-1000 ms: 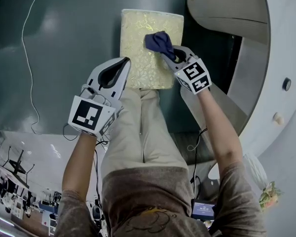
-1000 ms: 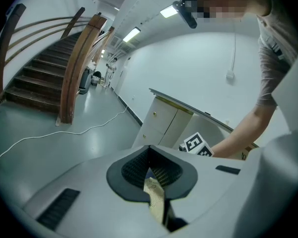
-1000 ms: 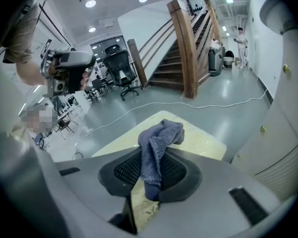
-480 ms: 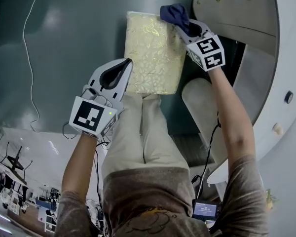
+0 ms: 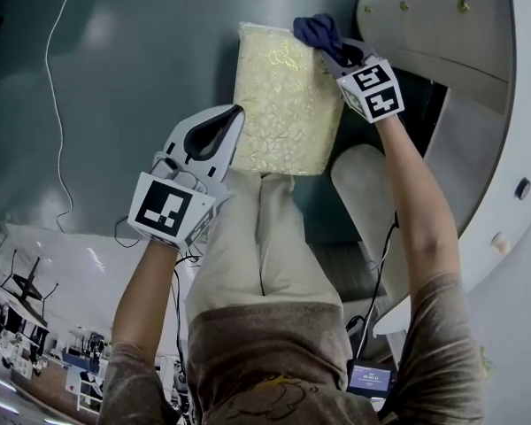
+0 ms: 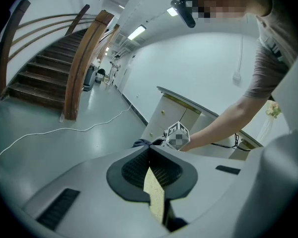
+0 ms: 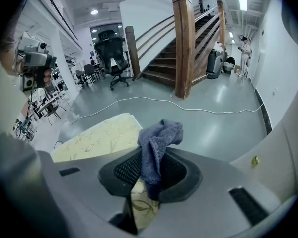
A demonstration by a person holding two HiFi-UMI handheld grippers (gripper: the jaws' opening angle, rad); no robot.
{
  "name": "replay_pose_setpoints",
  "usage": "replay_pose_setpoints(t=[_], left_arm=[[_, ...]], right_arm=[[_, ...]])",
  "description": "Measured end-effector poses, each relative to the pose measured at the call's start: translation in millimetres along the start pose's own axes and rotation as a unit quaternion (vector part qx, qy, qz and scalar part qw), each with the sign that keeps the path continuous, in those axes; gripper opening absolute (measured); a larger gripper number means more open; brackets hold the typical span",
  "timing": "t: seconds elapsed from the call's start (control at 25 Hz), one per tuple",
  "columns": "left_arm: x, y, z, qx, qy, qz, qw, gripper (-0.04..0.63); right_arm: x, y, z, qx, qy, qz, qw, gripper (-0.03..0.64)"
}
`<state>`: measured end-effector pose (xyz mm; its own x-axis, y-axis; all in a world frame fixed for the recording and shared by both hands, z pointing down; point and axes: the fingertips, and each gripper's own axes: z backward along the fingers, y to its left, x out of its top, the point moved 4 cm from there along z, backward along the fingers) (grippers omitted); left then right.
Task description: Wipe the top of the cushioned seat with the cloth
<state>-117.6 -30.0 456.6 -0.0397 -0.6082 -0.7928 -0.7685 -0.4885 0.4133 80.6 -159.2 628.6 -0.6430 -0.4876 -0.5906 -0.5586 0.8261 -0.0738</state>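
Note:
The cushioned seat (image 5: pixel 283 104) is a pale yellow, leaf-patterned pad seen from above in the head view, just beyond the person's knees. A dark blue cloth (image 5: pixel 317 30) is bunched at its far right corner, with my right gripper (image 5: pixel 336 53) shut on it. In the right gripper view the cloth (image 7: pixel 156 148) sticks up between the jaws, and the seat (image 7: pixel 97 135) lies to the left and below. My left gripper (image 5: pixel 230 118) rests at the seat's near left edge, jaws together and empty. A yellow sliver of the seat (image 6: pixel 154 195) shows below them in the left gripper view.
A curved white counter (image 5: pixel 442 25) stands close on the right, with a pale rounded stool (image 5: pixel 363 193) below it. A thin white cable (image 5: pixel 57 104) trails over the grey floor at left. The person's legs (image 5: pixel 257 237) reach up to the seat. A wooden staircase (image 7: pixel 188 48) stands farther off.
My right gripper has carried the cloth from the seat's upper middle out to its far right corner. The left gripper has barely moved.

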Motion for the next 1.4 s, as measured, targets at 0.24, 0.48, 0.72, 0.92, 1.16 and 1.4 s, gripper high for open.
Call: replay_pose_setpoints(t=[0.24,0.48,0.72,0.92,1.16,1.4], left_arm=[[-1,4,-1,-0.003,0.002,0.002,1.0,0.015],[0,1,-2,-0.01,0.002,-0.004,0.9999,0.015],[-1,-4,0,-0.012,0.003,-0.008,0.9999,0.015],[-3,-11,3,-0.015,0.005,-0.014,0.9998,0.015],[2,-17,4,-0.017,0.005,-0.014,0.9997,0.015],[-12,-24,9,-0.022,0.004,-0.016,0.9996,0.015]], right_arm=[[-5,6,-2,0.004,0.002,-0.01,1.0,0.091],[-10,17,3,0.008,0.003,-0.006,1.0,0.089],[-17,34,11,0.02,-0.004,-0.007,1.0,0.089],[-27,53,18,0.037,0.003,-0.008,0.999,0.089],[-36,73,28,0.051,0.013,-0.017,0.998,0.089],[-63,110,29,0.065,0.019,-0.018,0.998,0.089]])
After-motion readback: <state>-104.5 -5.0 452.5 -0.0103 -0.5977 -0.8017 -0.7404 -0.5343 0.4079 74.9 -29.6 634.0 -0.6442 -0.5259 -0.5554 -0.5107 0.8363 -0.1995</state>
